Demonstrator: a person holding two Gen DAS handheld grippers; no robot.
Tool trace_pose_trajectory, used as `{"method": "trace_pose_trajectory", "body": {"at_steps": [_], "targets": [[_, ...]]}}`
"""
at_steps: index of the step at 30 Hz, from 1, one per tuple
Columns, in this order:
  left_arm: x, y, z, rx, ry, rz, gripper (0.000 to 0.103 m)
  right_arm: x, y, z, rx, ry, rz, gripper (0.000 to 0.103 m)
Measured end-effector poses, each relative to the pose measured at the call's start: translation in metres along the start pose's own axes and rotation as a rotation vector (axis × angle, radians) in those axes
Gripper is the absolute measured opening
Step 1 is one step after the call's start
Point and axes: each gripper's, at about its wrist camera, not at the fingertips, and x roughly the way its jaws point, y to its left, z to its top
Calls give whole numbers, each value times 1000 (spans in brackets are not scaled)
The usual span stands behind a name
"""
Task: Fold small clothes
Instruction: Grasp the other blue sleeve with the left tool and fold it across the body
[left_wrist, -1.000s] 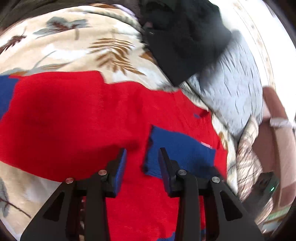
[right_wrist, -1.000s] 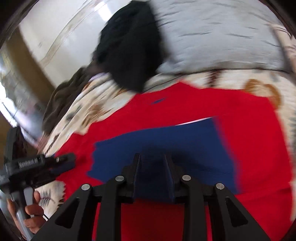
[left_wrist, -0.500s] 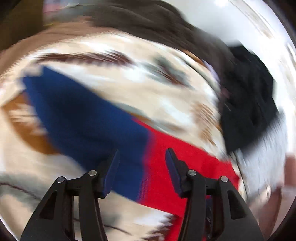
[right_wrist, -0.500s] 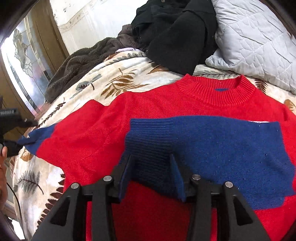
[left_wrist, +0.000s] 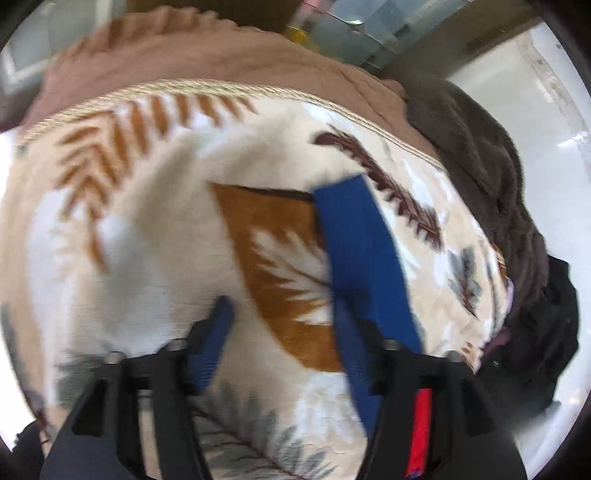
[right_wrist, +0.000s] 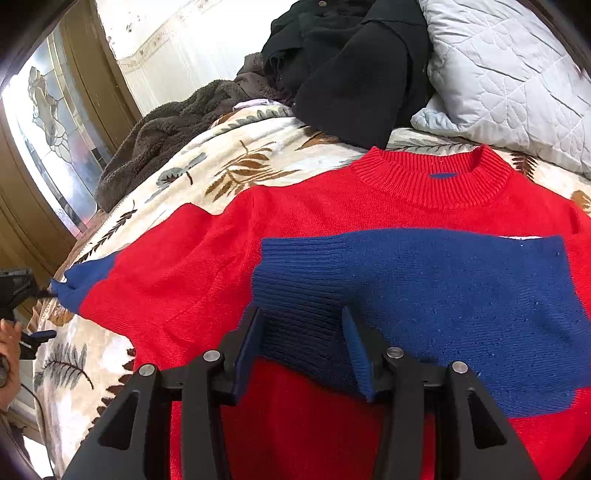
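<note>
Under my left claw (left_wrist: 280, 325), jaws opening, the sweater's blue cuff (left_wrist: 354, 236) lies on the blanket (left_wrist: 147, 229) by one pad, unpinched. Rightward, my right claw (right_wrist: 301, 347) stands spread over the folded sleeve (right_wrist: 424, 295). Soft, light knit; I'd pinch the cuff.

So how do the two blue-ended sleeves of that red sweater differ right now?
The near sleeve is folded across the sweater's red chest; the far sleeve stretches out sideways over the leaf-print blanket. The near sleeve's ribbed cuff lies between the right gripper's open fingers; the far sleeve's cuff sits by the left gripper, whose fingers are opening. Both end in blue.
</note>
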Motion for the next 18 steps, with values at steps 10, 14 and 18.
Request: {"method": "trace_pose_trajectory", "body": {"at_steps": [10, 14, 18], "targets": [[24, -41, -6, 97, 74, -146, 4, -1, -5, 1, 26, 2, 28, 47], [5, -53, -12, 125, 18, -181, 4, -5, 1, 4, 0, 14, -6, 47], [-17, -77, -28, 214, -44, -230, 4, -20, -4, 5, -1, 14, -22, 47]]}}
